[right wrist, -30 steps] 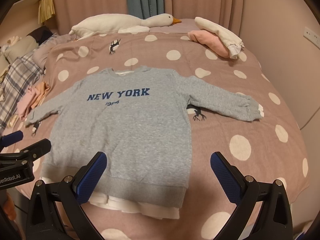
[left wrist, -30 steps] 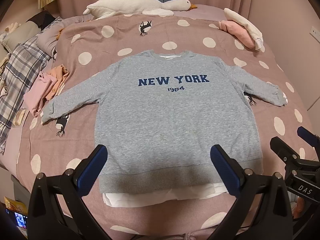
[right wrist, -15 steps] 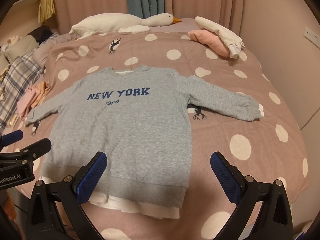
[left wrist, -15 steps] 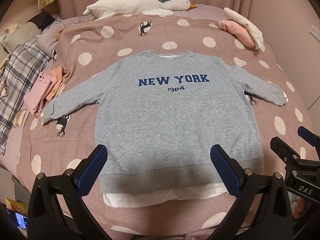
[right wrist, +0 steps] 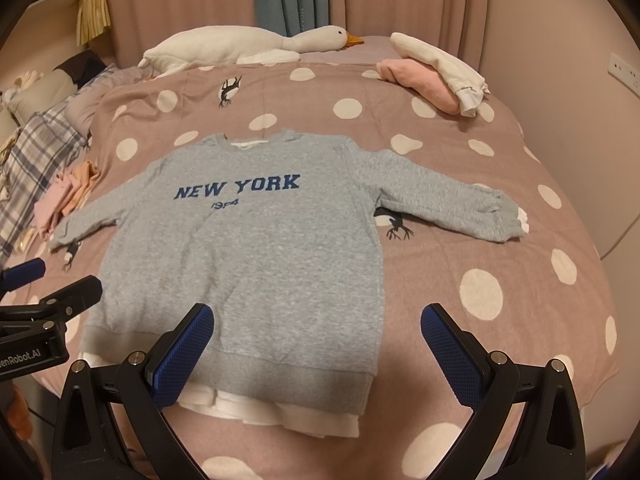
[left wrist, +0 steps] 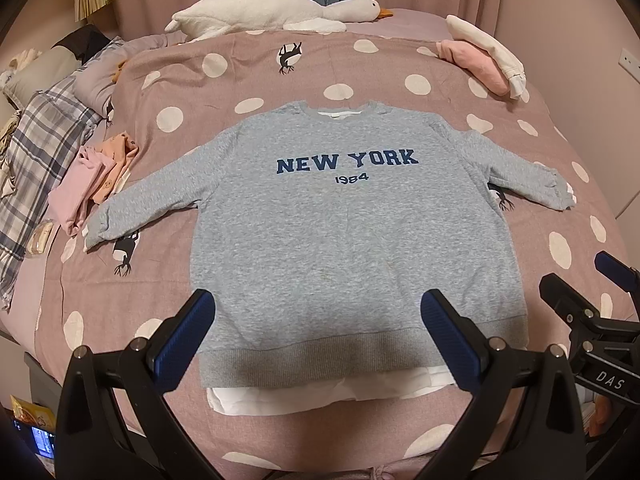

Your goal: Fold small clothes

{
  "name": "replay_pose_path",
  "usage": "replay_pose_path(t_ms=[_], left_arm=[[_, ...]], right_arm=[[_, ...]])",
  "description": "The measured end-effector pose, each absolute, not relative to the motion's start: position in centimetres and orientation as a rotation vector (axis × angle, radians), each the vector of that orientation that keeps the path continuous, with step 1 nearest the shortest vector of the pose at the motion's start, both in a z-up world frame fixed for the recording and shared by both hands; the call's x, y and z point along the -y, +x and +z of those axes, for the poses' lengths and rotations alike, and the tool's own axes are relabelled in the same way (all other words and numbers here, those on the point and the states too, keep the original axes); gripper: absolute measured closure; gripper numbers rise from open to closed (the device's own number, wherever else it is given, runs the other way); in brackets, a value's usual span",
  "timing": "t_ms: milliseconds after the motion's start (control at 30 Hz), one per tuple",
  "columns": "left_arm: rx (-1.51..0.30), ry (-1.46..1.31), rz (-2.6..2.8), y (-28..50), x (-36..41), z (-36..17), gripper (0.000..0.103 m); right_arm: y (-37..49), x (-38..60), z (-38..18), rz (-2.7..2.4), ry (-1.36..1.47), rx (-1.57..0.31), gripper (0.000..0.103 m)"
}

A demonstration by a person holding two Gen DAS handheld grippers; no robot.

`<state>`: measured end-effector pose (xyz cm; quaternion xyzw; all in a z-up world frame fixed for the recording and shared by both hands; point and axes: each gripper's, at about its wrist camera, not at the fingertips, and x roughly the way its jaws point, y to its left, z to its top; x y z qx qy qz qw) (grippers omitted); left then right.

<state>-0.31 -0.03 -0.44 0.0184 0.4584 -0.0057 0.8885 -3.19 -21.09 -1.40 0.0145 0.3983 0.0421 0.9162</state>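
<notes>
Nothing has shifted since a second ago: both tongs hang in the same places. "NEW YORK 1984" reads in navy block letters on the grey fleecy sweatshirt (left wrist: 348, 216), spread flat, sleeves out, on the polka-dot bedspread (left wrist: 416, 80), a white hem peeking below its ribbed band. Left gripper (left wrist: 318, 338) and right gripper (right wrist: 318, 338) gape wide, empty.

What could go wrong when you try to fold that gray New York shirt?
The white underlayer pokes out below the gray New York sweatshirt, so the open left gripper might pinch only one layer and fold it crooked. The right sleeve lies far out and could drag.
</notes>
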Motion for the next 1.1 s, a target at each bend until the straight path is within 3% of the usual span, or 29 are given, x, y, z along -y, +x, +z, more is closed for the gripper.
replay_pose_path(t_ms=[1100], left_arm=[[-0.964,0.047,-0.011,-0.26,-0.03,-0.76,0.000]], right_arm=[[-3.16,20.81,-1.72,0.088,0.029,-0.828,0.001]])
